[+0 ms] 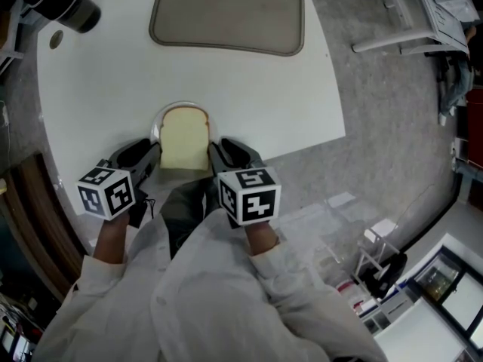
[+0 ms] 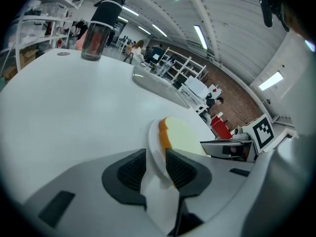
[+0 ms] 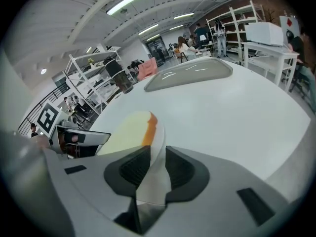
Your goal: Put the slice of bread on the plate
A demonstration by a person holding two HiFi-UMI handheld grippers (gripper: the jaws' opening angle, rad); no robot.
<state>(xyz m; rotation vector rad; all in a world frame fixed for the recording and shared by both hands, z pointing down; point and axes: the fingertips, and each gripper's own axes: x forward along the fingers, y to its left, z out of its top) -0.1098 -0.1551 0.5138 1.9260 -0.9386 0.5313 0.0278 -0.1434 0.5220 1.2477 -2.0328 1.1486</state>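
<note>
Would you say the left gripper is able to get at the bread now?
Probably yes. The bread lies uncovered on the plate, and the left gripper straddles that plate's rim right beside it. Nothing is in the way, though the flat slice may be awkward to pinch.

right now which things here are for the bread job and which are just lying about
For the job: bread, plate.
Just lying about: tray, bottle, both further back on the table.
</note>
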